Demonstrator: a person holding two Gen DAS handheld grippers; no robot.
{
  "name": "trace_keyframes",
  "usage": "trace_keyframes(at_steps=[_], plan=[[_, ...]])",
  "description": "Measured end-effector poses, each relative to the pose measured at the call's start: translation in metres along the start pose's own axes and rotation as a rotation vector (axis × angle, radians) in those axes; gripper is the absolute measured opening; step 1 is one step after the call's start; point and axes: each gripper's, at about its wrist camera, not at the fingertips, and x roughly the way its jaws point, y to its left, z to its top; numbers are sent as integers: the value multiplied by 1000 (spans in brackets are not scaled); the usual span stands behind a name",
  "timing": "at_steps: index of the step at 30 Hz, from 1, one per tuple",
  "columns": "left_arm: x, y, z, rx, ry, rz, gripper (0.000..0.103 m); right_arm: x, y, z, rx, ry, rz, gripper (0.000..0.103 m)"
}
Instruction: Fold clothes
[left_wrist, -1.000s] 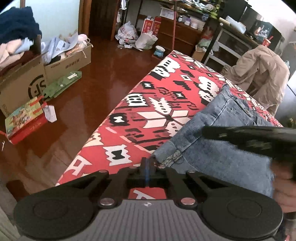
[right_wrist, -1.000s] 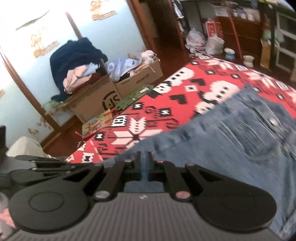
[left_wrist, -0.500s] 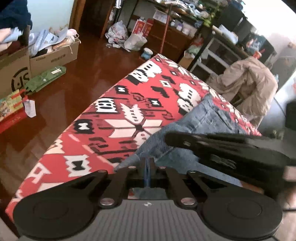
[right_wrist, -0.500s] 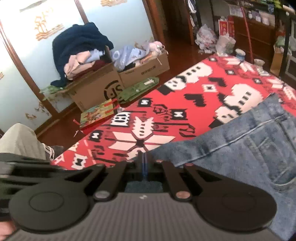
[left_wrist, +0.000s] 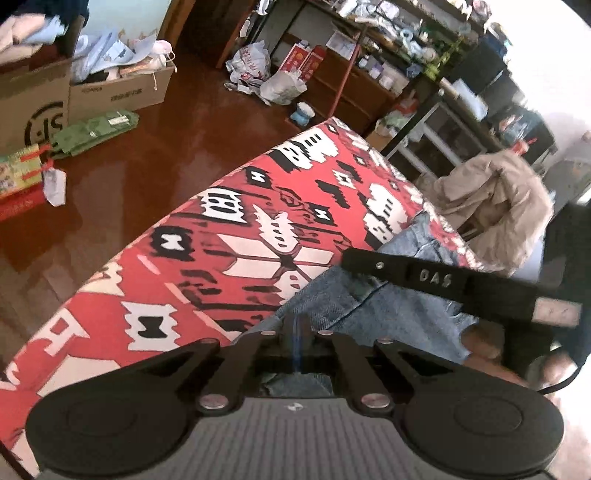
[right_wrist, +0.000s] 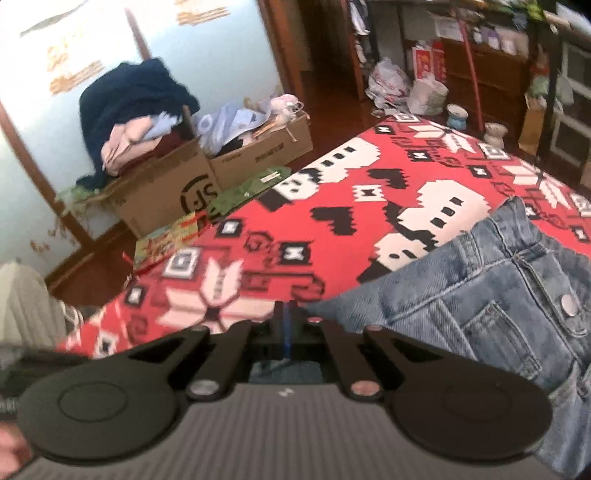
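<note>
- Since a second ago: left gripper (left_wrist: 296, 328) now closer to the near corner of the red patterned surface (left_wrist: 207, 243), with more of the floor and the cardboard boxes (left_wrist: 114, 92) in its view.
- Right gripper (right_wrist: 286, 325) now drawn nearer across the left wrist view as a dark bar marked with letters, over the denim; a second ago farther right and lower in that view.
- In the right wrist view, denim garment (right_wrist: 491, 291) now filling less of the picture, more red cloth bare at its left; waistband and button now in sight.
- Left gripper closed tight on a hem edge of the denim garment (left_wrist: 373, 306), cloth pinched between the fingers and bunched below them.
- Right gripper likewise closed on a corner of the denim, fabric running away from its fingertips to the right.
- Garment: light blue washed denim, short, with a gathered waistband, a metal button (right_wrist: 569, 303), a stitched front pocket and a frayed pale hem.
- Lying on the near right part of the surface, partly lifted at the two pinched points, the rest resting on the cloth.
- Long axis, in the right wrist view, from the pinched corner at lower centre up and right to the waistband; waistband end pointing away toward the far side of the surface.
- Beige coat (left_wrist: 495, 206) draped on a chair beyond the surface, well apart from the denim.
</note>
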Motion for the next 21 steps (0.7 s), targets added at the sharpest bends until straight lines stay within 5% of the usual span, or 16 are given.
trace_keyframes(at_steps=[6, 11, 21], plan=[[4, -20, 12, 32, -18, -84, 2, -35, -15, -2, -17, -34, -26, 2], [38, -40, 14, 65, 8, -38, 3, -26, -36, -3, -14, 6, -100, 2], [25, -25, 7, 38, -2, -14, 3, 0, -40, 18, 47, -21, -124, 2]])
